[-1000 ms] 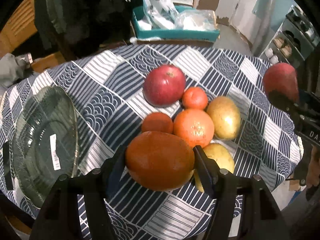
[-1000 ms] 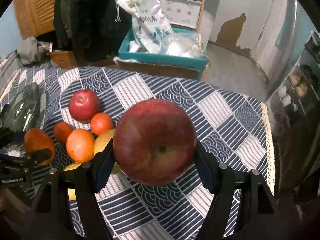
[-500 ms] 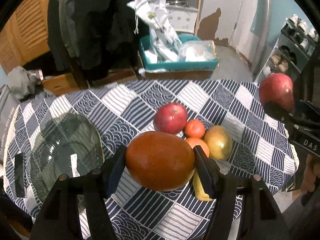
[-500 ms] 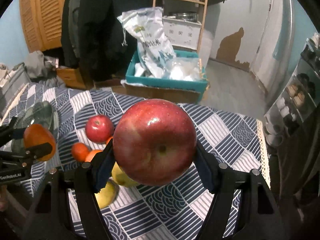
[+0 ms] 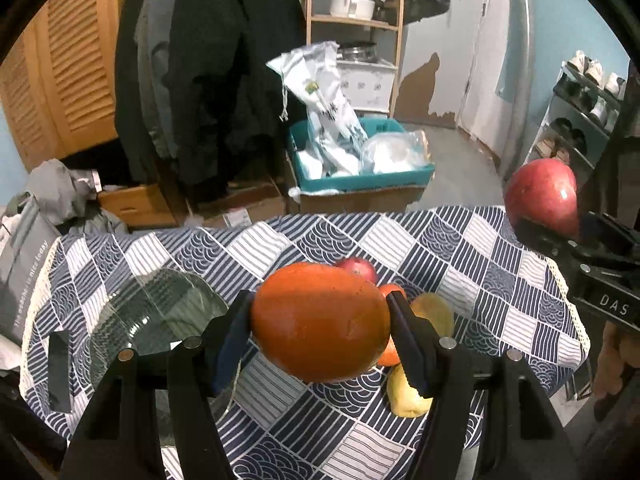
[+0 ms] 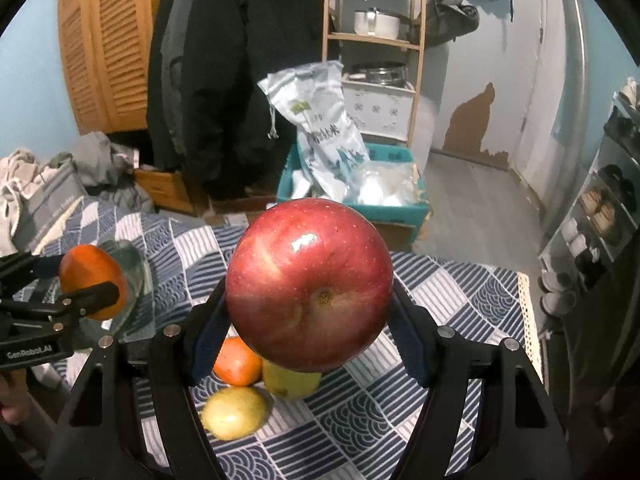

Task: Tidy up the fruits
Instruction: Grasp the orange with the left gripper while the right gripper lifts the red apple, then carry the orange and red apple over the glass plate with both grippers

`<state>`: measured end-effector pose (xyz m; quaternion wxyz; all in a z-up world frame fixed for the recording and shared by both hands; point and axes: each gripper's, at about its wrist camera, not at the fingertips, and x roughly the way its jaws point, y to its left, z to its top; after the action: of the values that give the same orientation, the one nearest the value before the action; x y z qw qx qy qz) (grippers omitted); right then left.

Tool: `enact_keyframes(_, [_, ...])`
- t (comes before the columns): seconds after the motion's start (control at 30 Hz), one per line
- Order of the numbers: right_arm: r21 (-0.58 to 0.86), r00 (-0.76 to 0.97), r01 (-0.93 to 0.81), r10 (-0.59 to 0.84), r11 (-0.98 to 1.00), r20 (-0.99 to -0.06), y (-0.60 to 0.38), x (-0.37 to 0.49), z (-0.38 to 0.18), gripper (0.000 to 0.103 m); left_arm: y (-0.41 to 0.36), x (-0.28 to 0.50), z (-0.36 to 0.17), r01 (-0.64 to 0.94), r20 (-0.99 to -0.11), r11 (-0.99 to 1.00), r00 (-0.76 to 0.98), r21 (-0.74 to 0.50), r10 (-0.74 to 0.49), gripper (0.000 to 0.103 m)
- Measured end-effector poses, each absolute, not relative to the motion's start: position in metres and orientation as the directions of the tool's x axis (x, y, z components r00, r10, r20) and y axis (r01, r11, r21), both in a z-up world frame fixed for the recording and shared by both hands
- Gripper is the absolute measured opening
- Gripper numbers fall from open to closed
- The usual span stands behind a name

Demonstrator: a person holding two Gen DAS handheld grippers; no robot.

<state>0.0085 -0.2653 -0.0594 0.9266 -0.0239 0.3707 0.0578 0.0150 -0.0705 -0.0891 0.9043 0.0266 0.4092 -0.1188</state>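
Observation:
My left gripper [image 5: 320,322] is shut on a large orange fruit [image 5: 320,320], held well above the table; the right wrist view shows the same fruit [image 6: 90,280] at its left edge. My right gripper [image 6: 310,296] is shut on a big red apple [image 6: 310,284], which shows in the left wrist view as the red apple [image 5: 542,196] at the right. Below on the blue patterned tablecloth [image 5: 400,240] lie a second red apple [image 5: 358,266], small oranges [image 6: 238,362] and yellow pears [image 6: 234,412]. A clear glass plate [image 5: 160,312] sits at the table's left.
Beyond the table stand a teal bin [image 5: 360,176] with white bags, a wooden shelf [image 5: 354,20], dark coats [image 5: 220,60] and a louvred cupboard [image 5: 68,60]. A shoe rack [image 5: 580,108] lines the right wall. A hand [image 6: 12,396] holds the left gripper.
Both grippers have risen with their fruit and tilted up, so the table looks smaller and lower and more of the room shows. The fruit on the cloth has not moved.

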Motion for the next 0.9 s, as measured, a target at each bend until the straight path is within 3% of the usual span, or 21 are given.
enact_keyframes(0.9, [0.019,0.7,-0.297,0.231,0.955,-0.676,-0.164,0.049,-0.044,0.073,0.021,0.022,-0.082,0.056,-0.725,0.996,0.683,-0.071,-0.09,0.068])
